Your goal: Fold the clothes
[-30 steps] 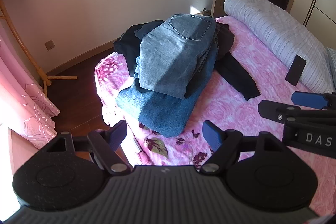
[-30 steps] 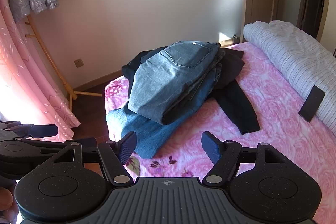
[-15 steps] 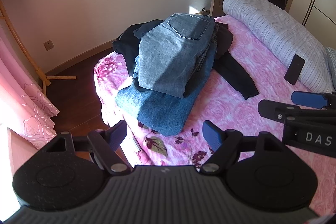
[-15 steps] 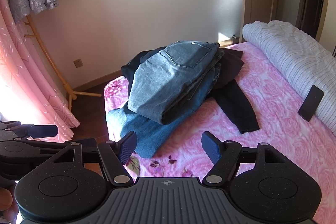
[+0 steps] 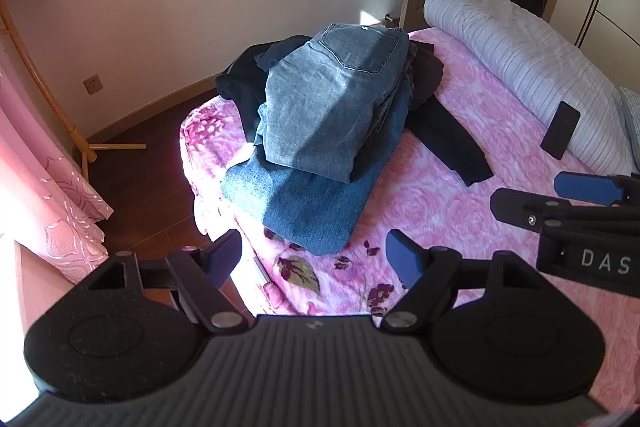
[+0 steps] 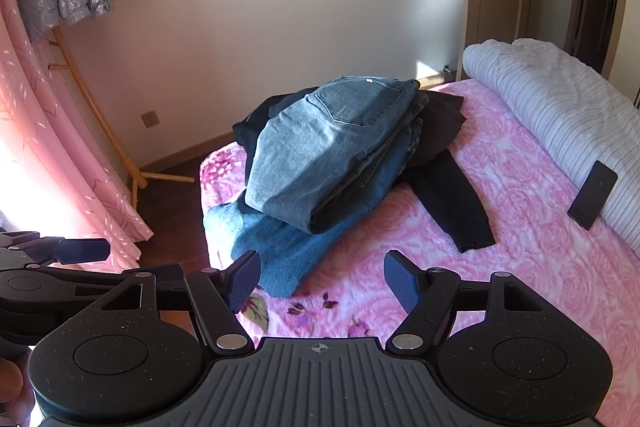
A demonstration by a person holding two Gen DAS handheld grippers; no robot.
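Denim first: from the left wrist view, a folded pair of light-wash jeans (image 5: pixel 334 103) sits on top of a folded darker pair of jeans (image 5: pixel 308 205), stacked near the foot corner of the bed (image 5: pixel 460 227) with its pink floral cover. So I'd say two pieces look done. What looks left is the black garment (image 5: pixel 452 131) sprawled under and behind the stack, one sleeve trailing out across the cover. The left gripper (image 5: pixel 314 255) hangs short of the stack, jaws spread, nothing between them. The dark jeans run right up to the bed's edge, with wood floor (image 5: pixel 132 183) below, so not much margin that side.

Right wrist view: same pile, light jeans (image 6: pixel 332 147) over dark jeans (image 6: pixel 280 247), black garment (image 6: pixel 448 191) poking out to the right. The right gripper (image 6: pixel 322 285) is also released and empty, hovering near the stack's closest corner. The open room is the wide stretch of pink cover to the right of the stack. A phone (image 6: pixel 592 195) leans against the rolled striped duvet (image 6: pixel 560 107) there, so watch that when spreading anything out.
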